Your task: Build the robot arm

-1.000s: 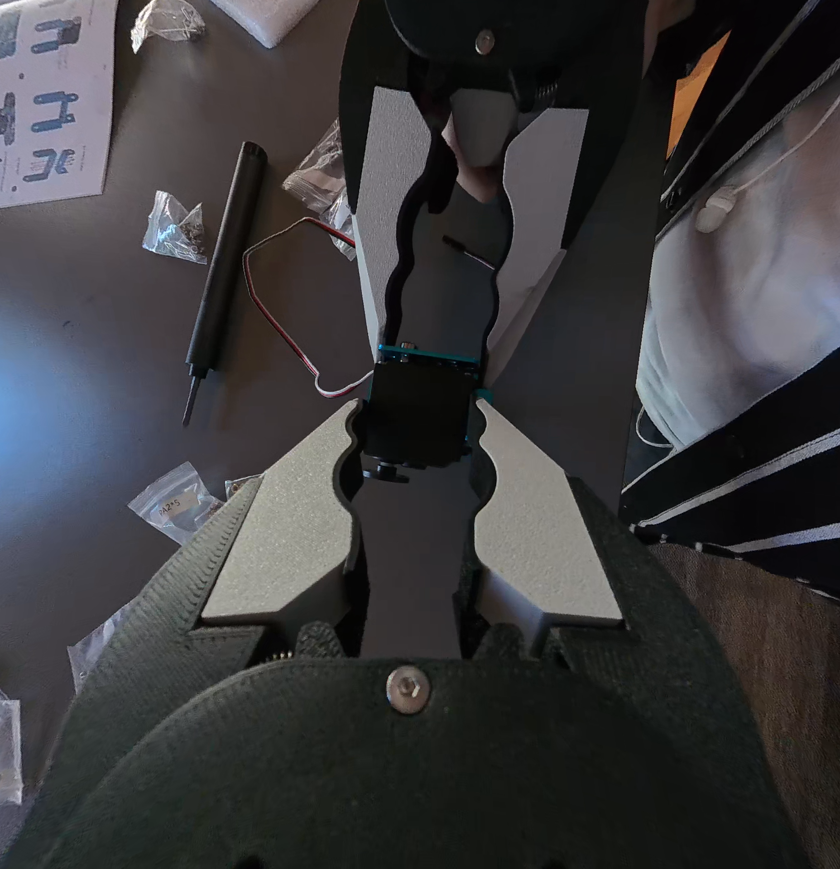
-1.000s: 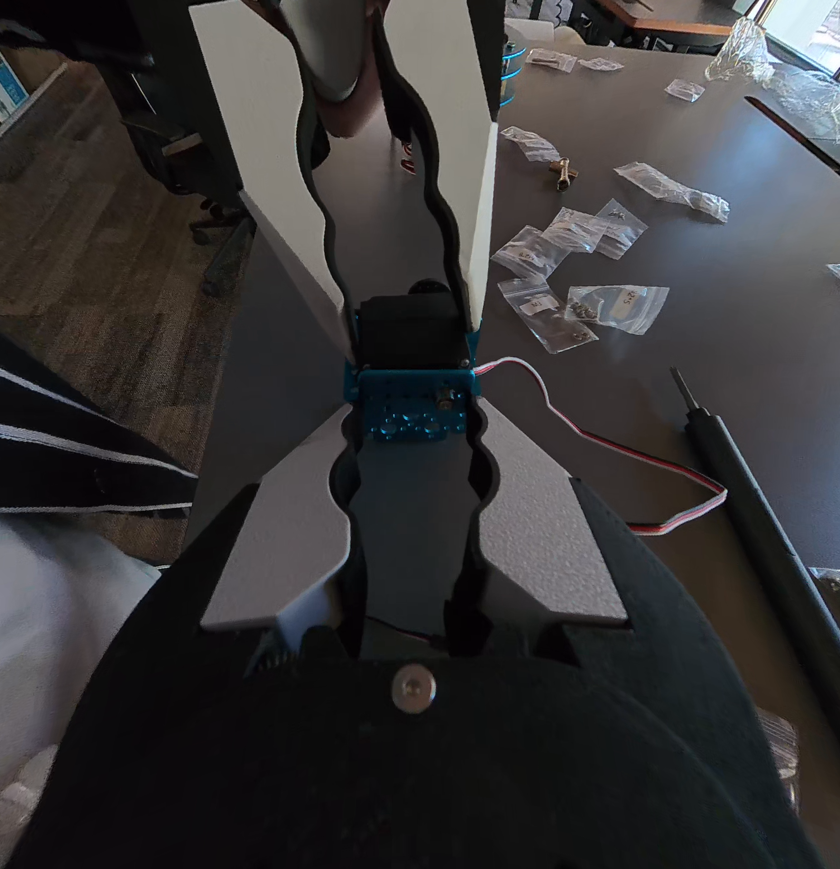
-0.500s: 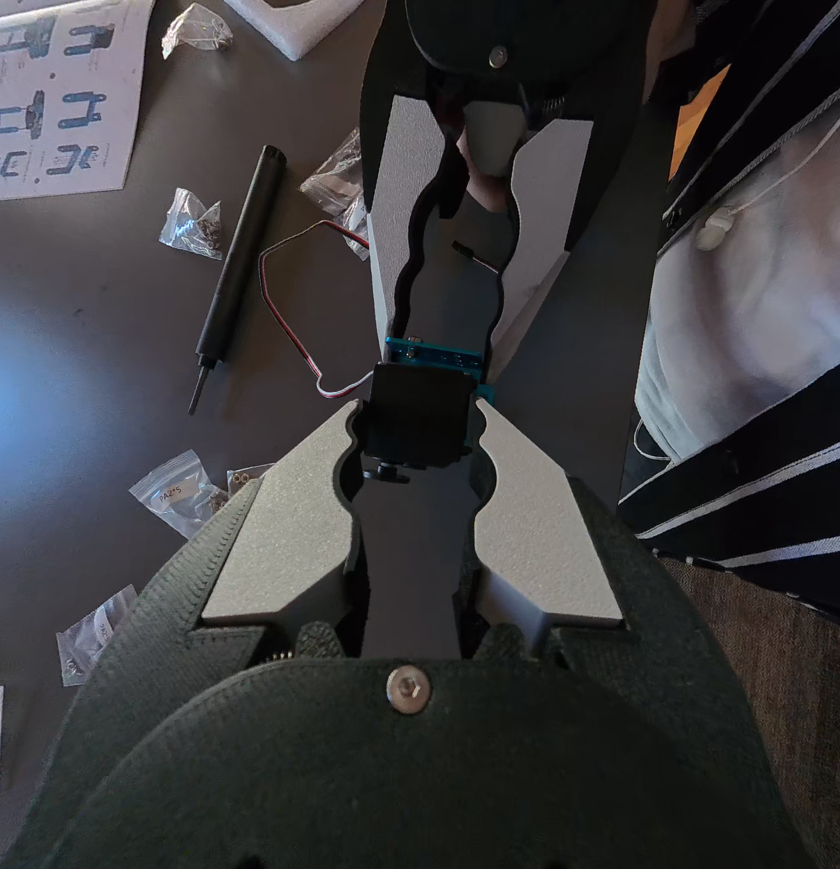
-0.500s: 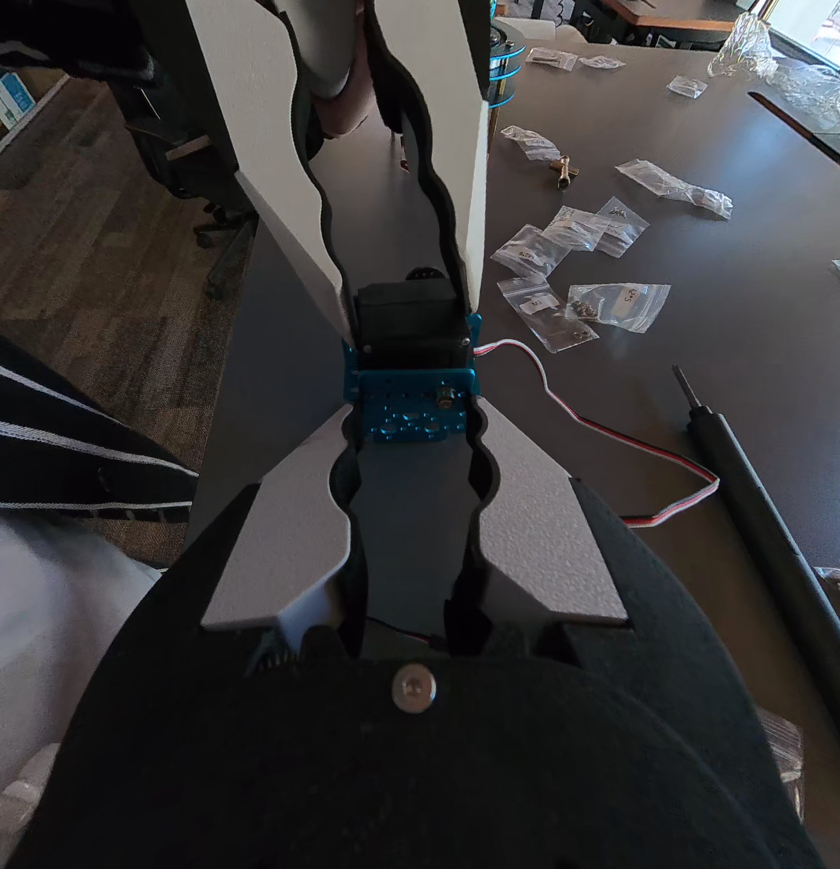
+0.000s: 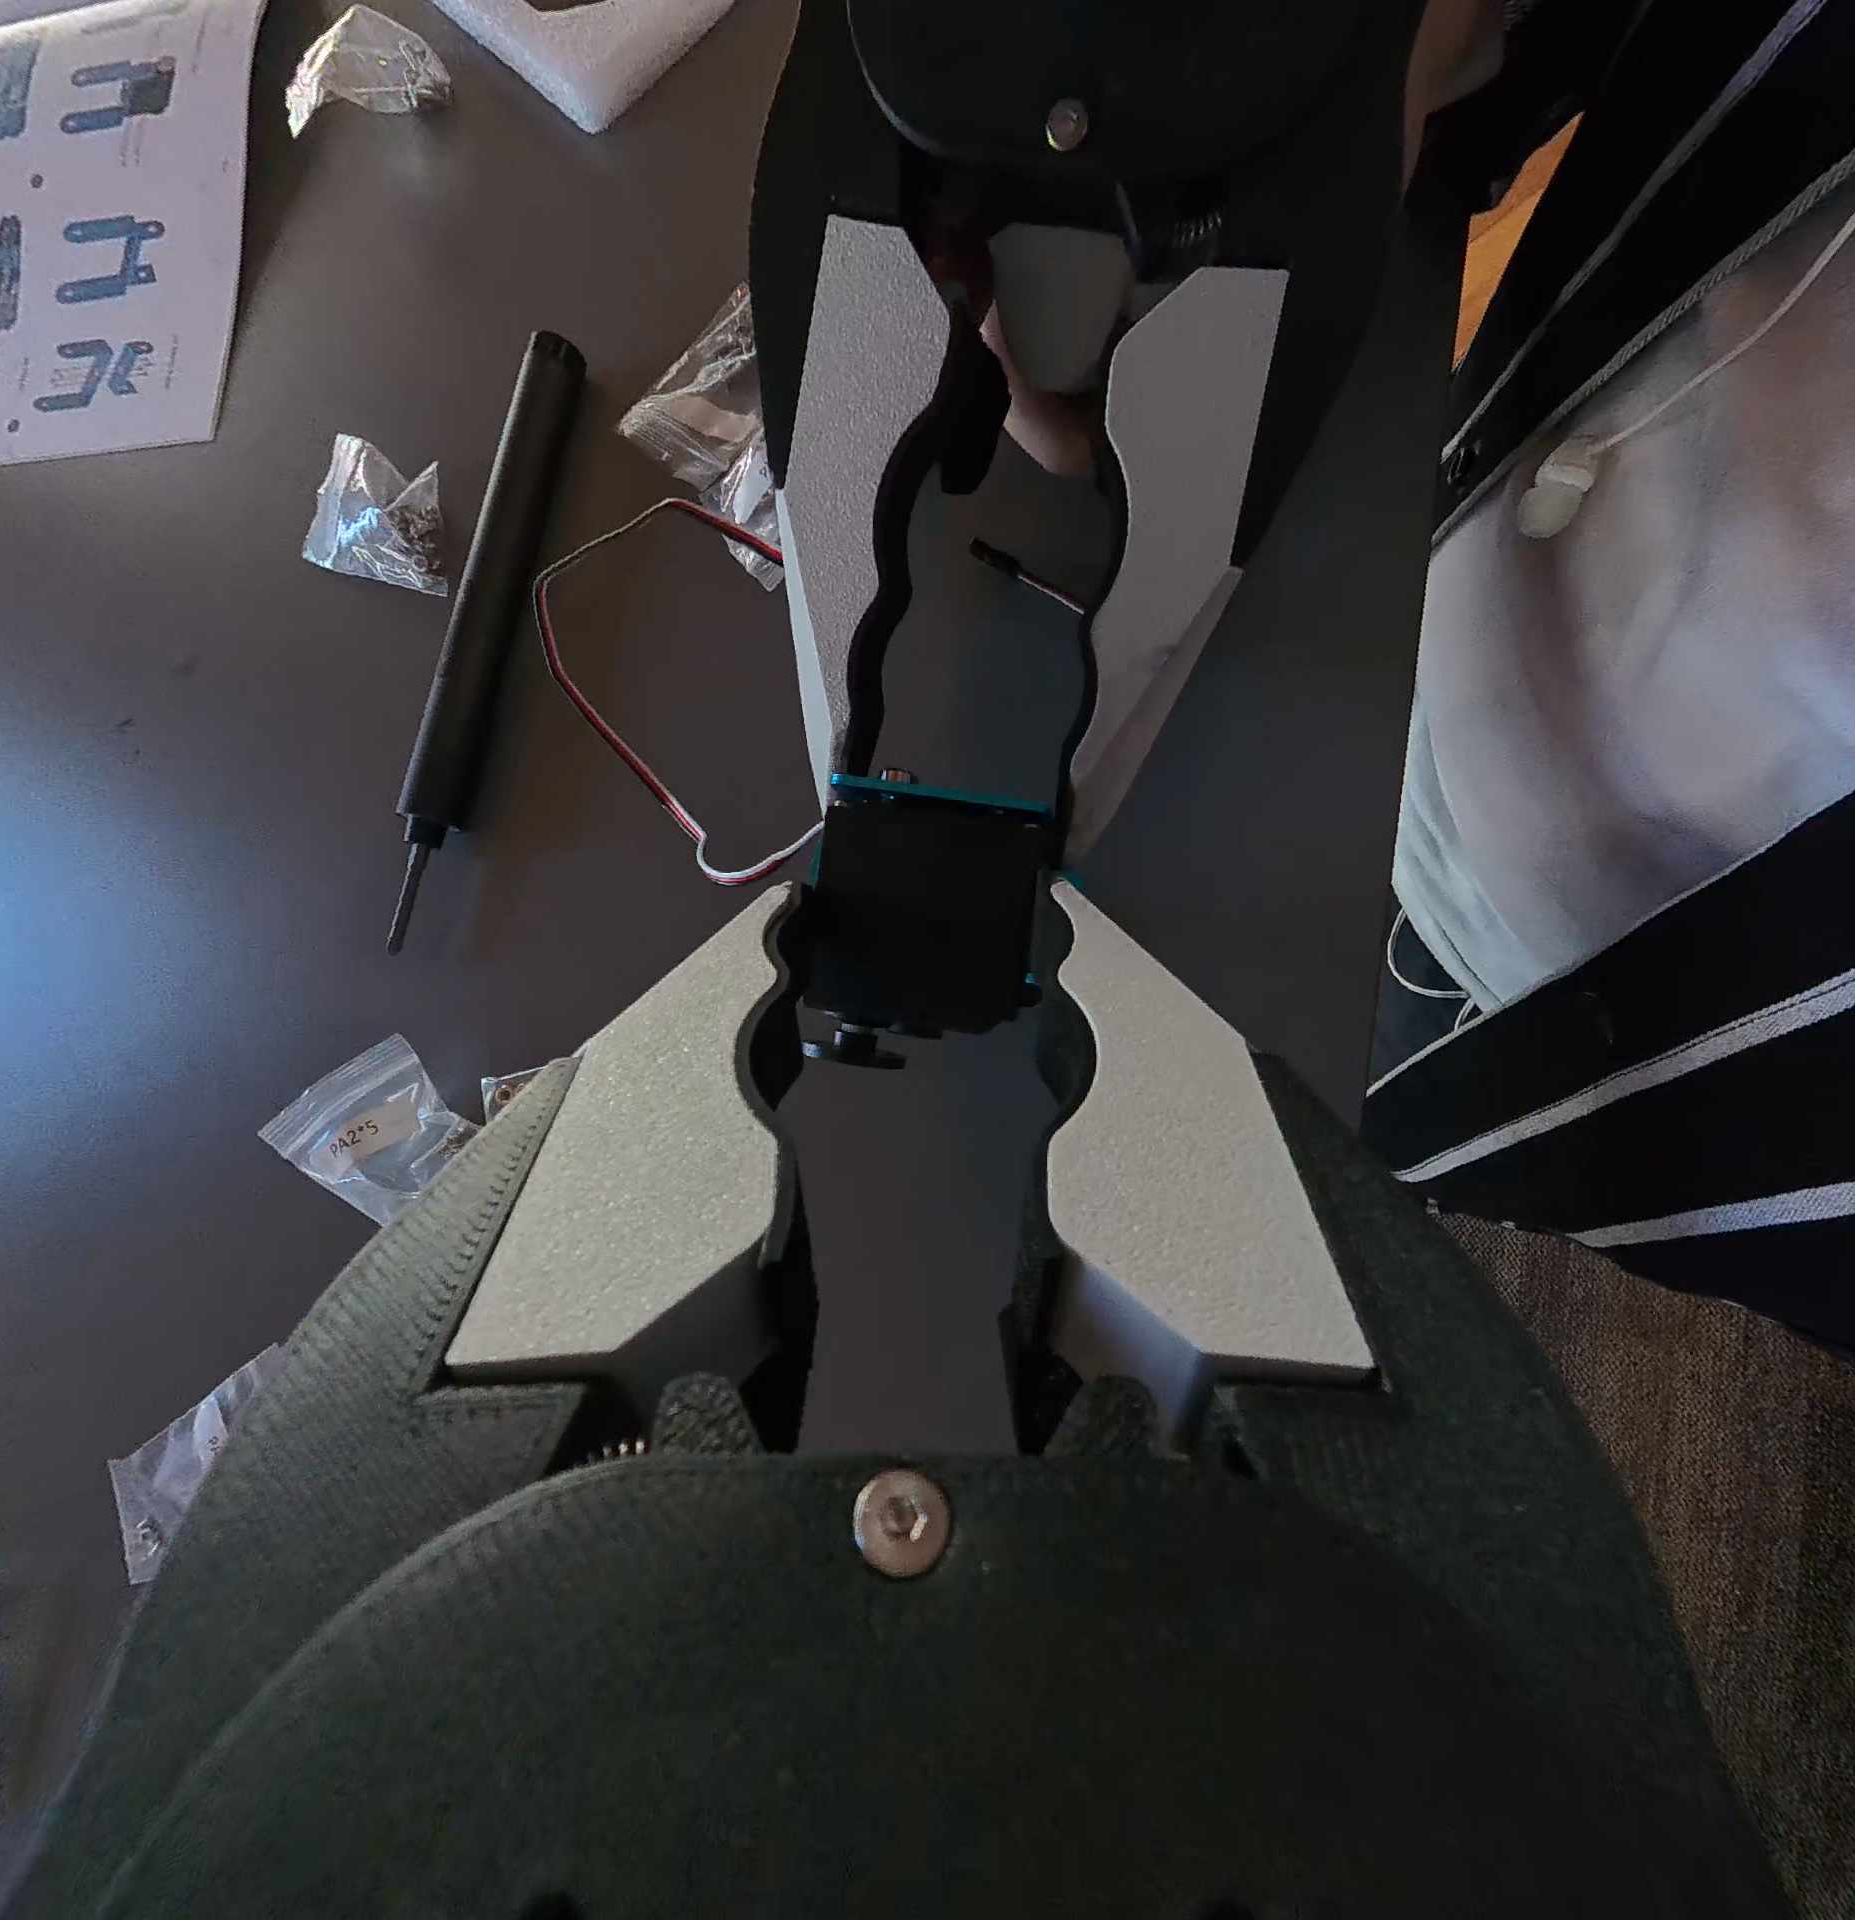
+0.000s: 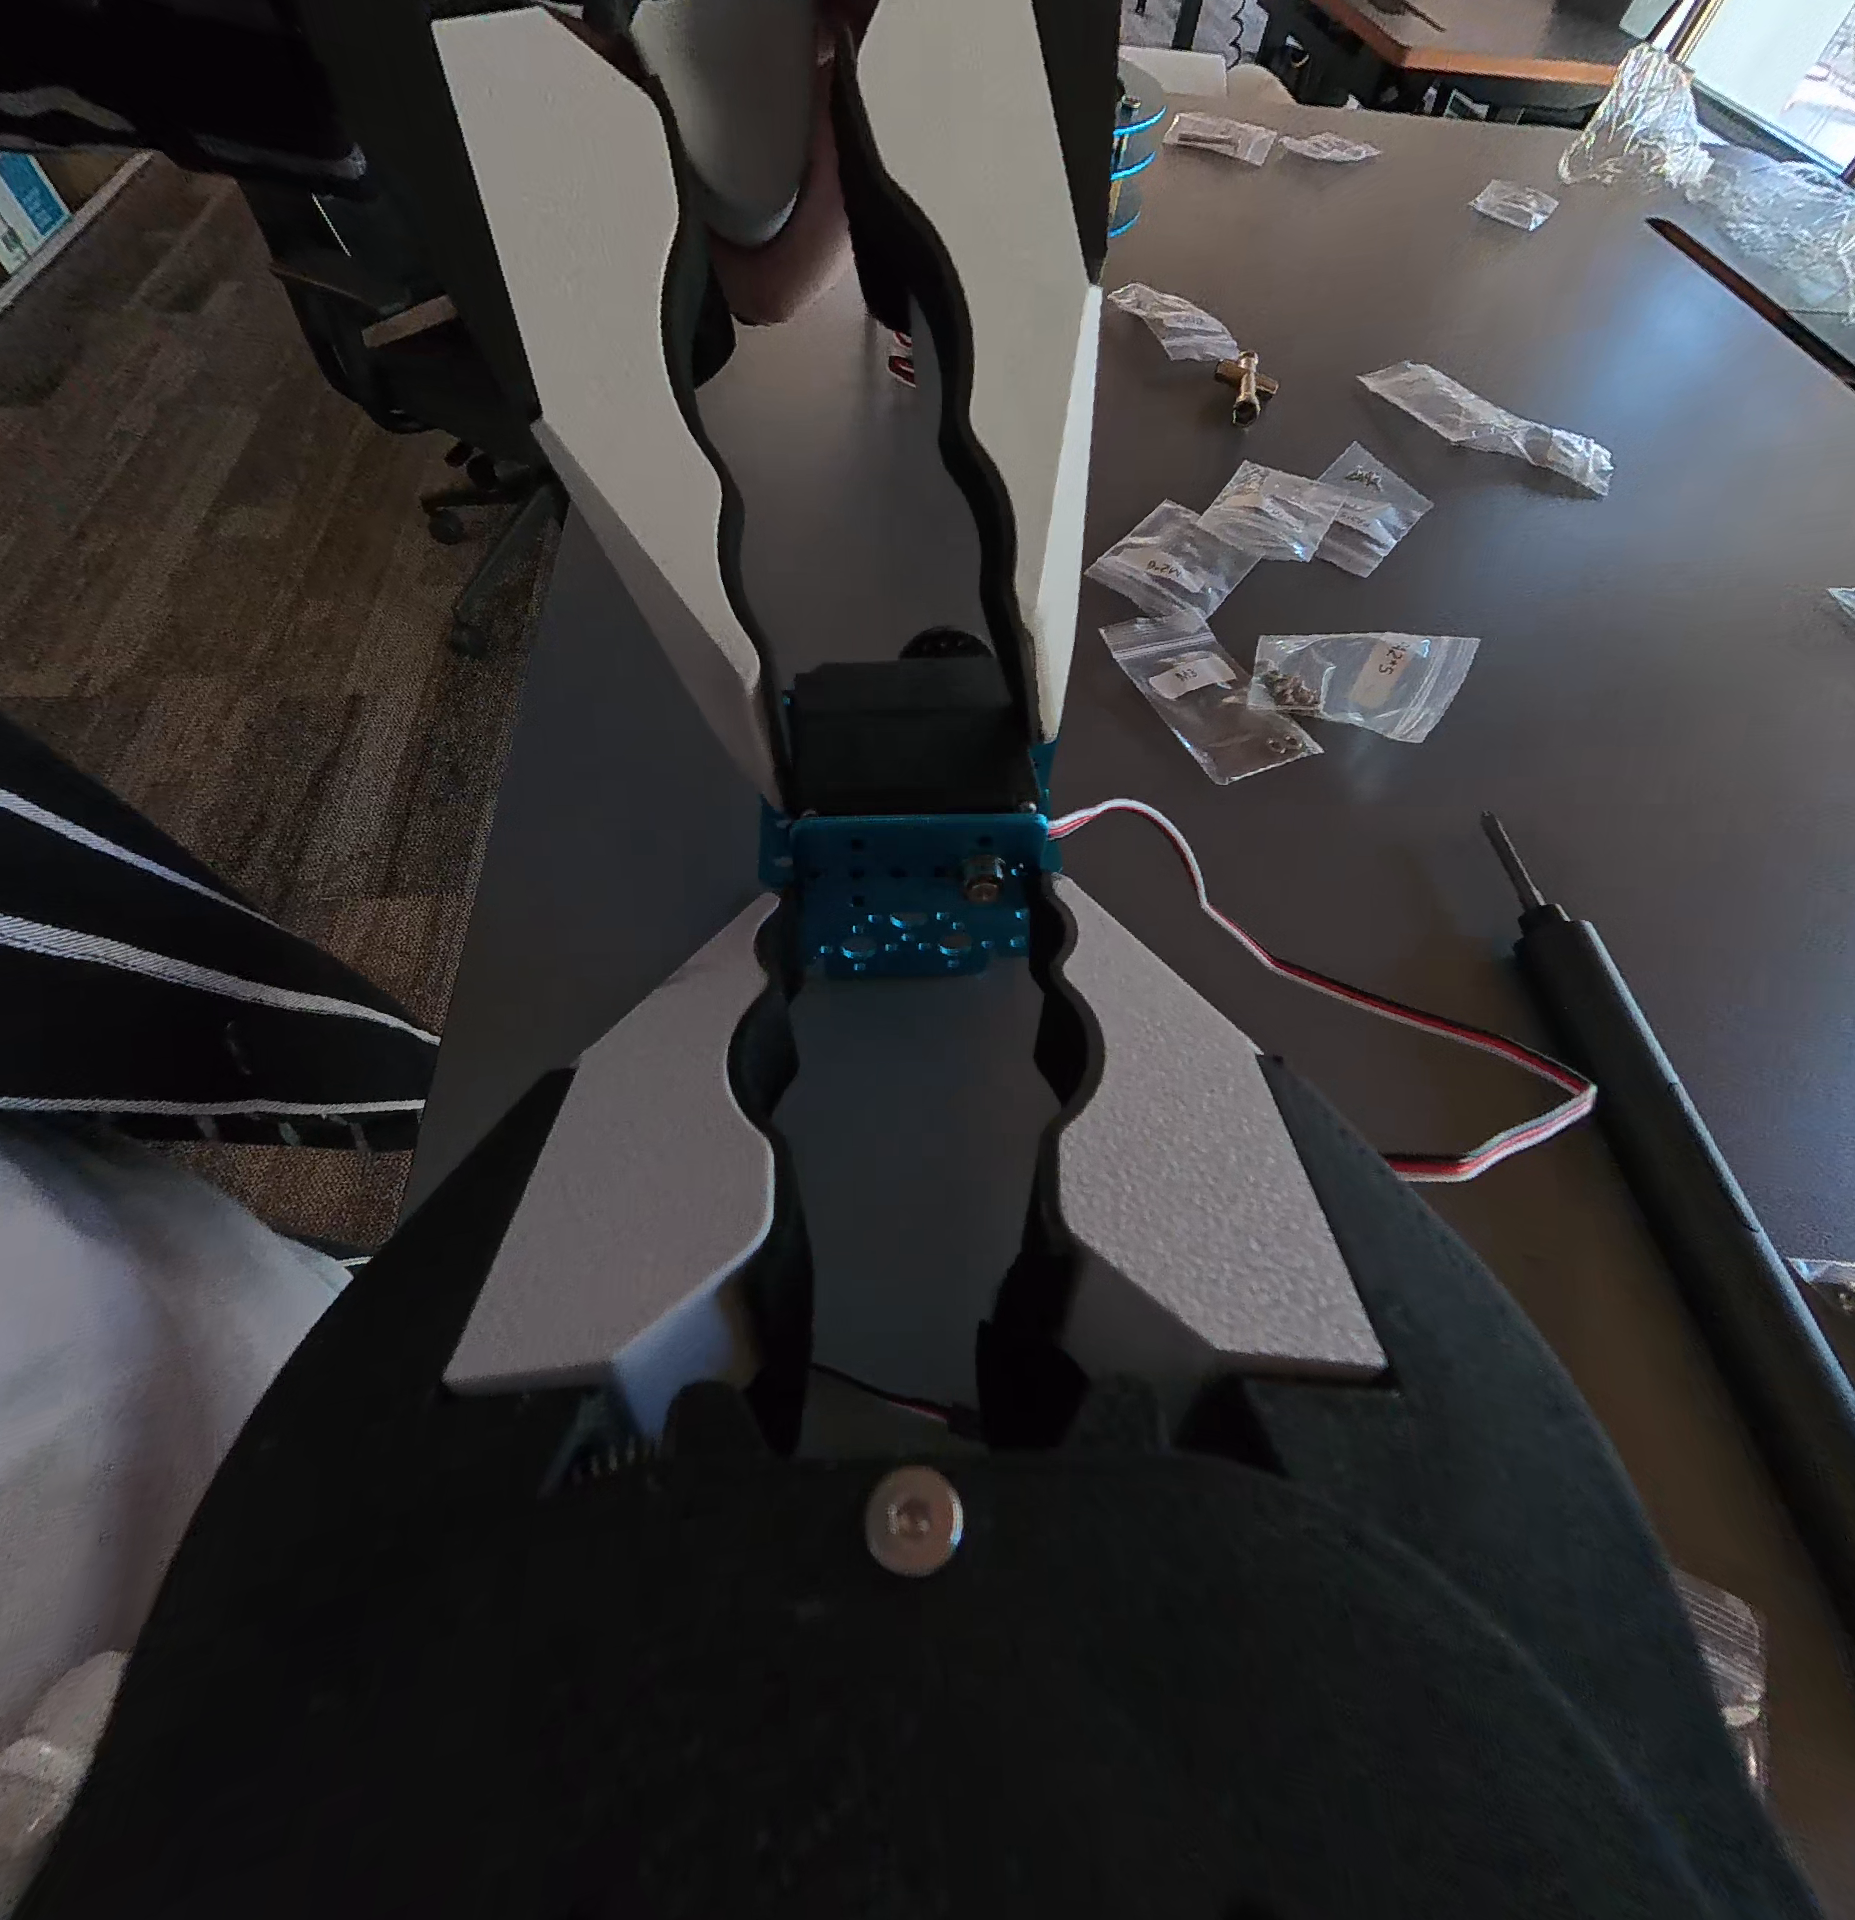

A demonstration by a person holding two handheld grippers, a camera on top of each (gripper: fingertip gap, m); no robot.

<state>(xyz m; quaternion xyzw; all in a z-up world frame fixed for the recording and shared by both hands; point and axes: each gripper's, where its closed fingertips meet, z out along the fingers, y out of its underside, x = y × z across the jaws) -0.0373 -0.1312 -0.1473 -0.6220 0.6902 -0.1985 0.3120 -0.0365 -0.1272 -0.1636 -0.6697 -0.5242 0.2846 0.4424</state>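
The dark table point(image 5: 175, 727) fills most of both views, and a person in a striped jacket point(image 5: 1681, 1039) stands at its edge. A printed sheet point(image 5: 92, 229) lies at the far left.

The 2 tongs face each other tip to tip above the table, near that edge. The left gripper point(image 5: 923, 906) is closed to a narrow gap on the black servo point(image 5: 918, 883), 1 tip on each side of its body. The right gripper point(image 6: 907, 916) is narrow as well and pinches the blue bracket point(image 6: 907, 904), which sits on the servo's far end.

A black screwdriver point(image 5: 487, 592) lies on the table beside them, well apart from both. Around it we see several small clear bags point(image 5: 367, 1132) with small parts inside.

The servo's wire point(image 5: 611, 717) loops down to the table and hangs free. A small brass piece point(image 6: 1247, 387) lies farther away.

We judge that this double hold needs an even squeeze from both sides. The tips hold only the outer edges, so a twist of 1 gripper could turn the part out of the other. The wire should stay slack.
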